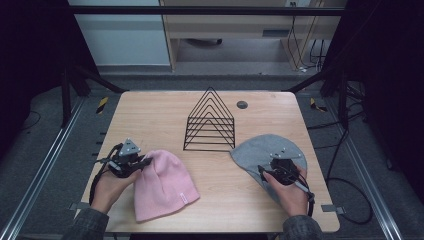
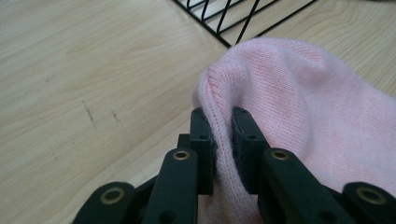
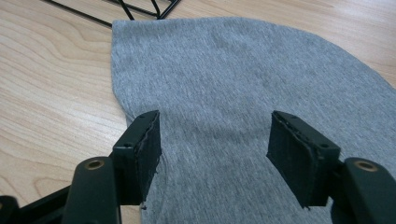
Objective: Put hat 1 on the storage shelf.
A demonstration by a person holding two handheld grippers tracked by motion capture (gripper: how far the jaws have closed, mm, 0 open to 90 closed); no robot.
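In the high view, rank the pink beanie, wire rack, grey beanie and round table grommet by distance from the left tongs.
1. Pink beanie: pinched in the left tongs.
2. Wire rack: table centre.
3. Grey beanie: right side.
4. Round grommet: far edge, roughly as far as the grey beanie; too close to call.

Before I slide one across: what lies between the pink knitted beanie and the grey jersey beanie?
High view: bare wooden tabletop separates pink knitted beanie from grey jersey beanie; black wire rack stands behind.
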